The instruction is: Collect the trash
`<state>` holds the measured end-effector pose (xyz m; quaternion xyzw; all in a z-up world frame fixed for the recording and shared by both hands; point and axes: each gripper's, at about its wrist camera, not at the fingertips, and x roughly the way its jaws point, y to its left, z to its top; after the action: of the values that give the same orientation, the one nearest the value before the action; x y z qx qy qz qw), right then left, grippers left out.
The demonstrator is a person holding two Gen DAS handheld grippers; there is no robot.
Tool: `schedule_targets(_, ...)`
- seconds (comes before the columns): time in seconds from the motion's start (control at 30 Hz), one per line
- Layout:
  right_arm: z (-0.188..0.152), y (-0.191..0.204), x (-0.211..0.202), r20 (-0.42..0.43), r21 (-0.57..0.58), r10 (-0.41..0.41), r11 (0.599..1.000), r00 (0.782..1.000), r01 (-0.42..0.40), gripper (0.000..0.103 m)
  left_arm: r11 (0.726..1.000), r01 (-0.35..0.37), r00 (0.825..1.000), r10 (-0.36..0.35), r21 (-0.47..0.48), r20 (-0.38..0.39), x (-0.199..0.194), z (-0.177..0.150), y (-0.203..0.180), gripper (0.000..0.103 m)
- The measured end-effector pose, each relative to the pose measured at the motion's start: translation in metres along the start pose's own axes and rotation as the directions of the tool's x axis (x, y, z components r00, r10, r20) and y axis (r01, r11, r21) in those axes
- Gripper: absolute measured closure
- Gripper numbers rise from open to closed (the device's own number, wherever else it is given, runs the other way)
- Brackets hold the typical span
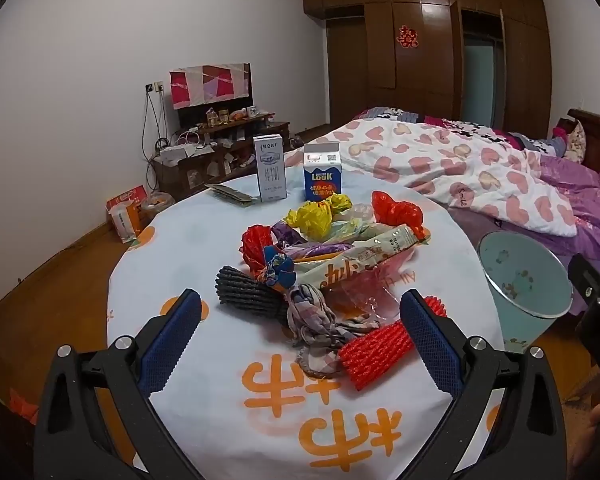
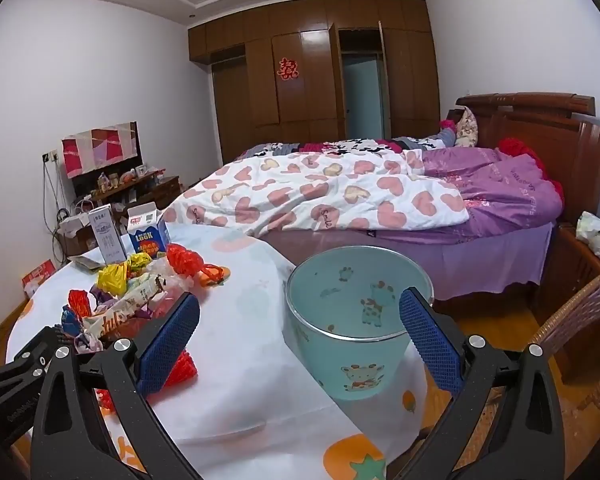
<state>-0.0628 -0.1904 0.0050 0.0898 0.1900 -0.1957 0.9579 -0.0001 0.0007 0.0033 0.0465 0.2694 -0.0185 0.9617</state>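
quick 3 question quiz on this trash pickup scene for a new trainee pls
1. True or false: the light blue bin already has wrappers in it.
2. Which piece lies nearest the left gripper? A) yellow wrapper B) red foam net C) blue LOOK carton
3. Fill in: both grippers, the right gripper included, are ____ and hold nothing.

Key
1. False: its inside shows bare.
2. B.
3. open.
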Motion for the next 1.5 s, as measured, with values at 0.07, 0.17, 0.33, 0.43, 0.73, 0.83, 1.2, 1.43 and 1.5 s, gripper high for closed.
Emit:
schedule_targets(0.07, 0.000, 0.000, 0.000, -0.001, 0.000, -0.004, 1.000, 1.000, 0.004, 0.005, 1.000, -0.001, 1.000, 0.001, -0.001, 0.002, 0.000, 0.001, -0.002, 0.006)
schedule_targets(0.17, 0.000, 0.001, 0.001, -0.007, -0.004, -0.007, 1.000, 1.000, 0.007, 0.005, 1.000, 0.010, 1.000, -0.010, -0.005, 0.002, -0.006, 0.005, 0.000, 0.006)
schedule_targets(0.33, -0.001, 0.002, 0.004, -0.016, -0.008, -0.005, 1.000, 1.000, 0.005, 0.005, 1.000, 0.016, 1.000, -0.016, -0.013, 0.005, -0.010, 0.004, 0.004, 0.006)
schedule_targets(0.43, 0.000, 0.000, 0.003, -0.016, -0.006, -0.004, 1.000, 1.000, 0.004, 0.005, 1.000, 0.016, 1.000, -0.016, -0.013, 0.008, -0.013, 0.005, 0.003, 0.006)
schedule_targets(0.73, -0.001, 0.002, 0.001, -0.014, -0.005, -0.004, 1.000, 1.000, 0.004, 0.005, 1.000, 0.014, 1.000, -0.014, -0.018, 0.006, -0.016, 0.006, 0.003, 0.006)
schedule_targets(0.83, -0.001, 0.001, 0.001, -0.017, -0.002, -0.001, 1.000, 1.000, 0.001, 0.005, 1.000, 0.013, 1.000, -0.013, -0.022, 0.002, -0.018, 0.008, 0.003, 0.006)
schedule_targets(1.2, -0.001, 0.001, 0.000, -0.016, 0.000, 0.000, 1.000, 1.000, 0.000, 0.005, 1.000, 0.016, 1.000, -0.016, -0.017, 0.005, -0.012, 0.003, 0.004, 0.006)
schedule_targets(1.43, -0.001, 0.001, 0.001, -0.018, 0.001, 0.000, 1.000, 1.000, 0.000, 0.005, 1.000, 0.016, 1.000, -0.016, -0.016, 0.004, -0.013, 0.003, 0.003, 0.006)
schedule_targets(1.5, -0.001, 0.002, 0.001, -0.017, 0.001, 0.000, 1.000, 1.000, 0.000, 0.005, 1.000, 0.017, 1.000, -0.016, -0.016, 0.003, -0.014, 0.004, 0.001, 0.006)
